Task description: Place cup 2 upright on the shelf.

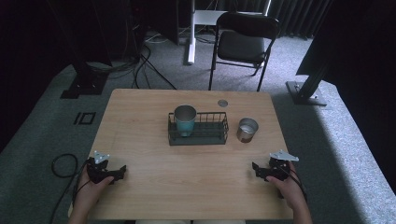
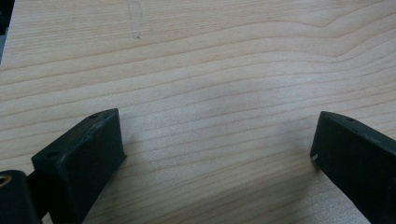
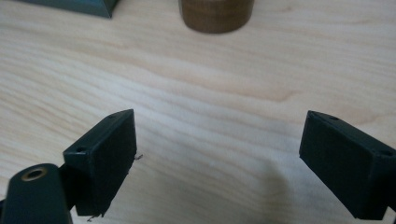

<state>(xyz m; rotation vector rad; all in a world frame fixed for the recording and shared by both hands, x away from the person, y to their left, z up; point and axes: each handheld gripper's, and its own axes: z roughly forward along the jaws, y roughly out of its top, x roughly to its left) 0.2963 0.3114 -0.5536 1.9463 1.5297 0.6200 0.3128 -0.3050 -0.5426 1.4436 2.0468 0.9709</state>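
A wooden counter (image 1: 154,186) carries a black wire basket (image 1: 198,129) near its middle. A teal metal cup (image 1: 185,120) stands upright in the basket's left end. Just beside the basket's right end, apart from it, a smaller metal cup (image 1: 247,129) stands on the bare wood. A small round disc (image 1: 222,102) lies behind the basket toward the far edge.

The left gripper (image 1: 122,171) rests at the near left corner in the person's left hand (image 1: 91,189), its jaws spread wide over bare wood. The right gripper (image 1: 256,168) sits at the near right in the right hand (image 1: 289,186), jaws likewise wide apart and empty, the smaller cup ahead of it. A black folding chair (image 1: 243,44) stands beyond the counter.
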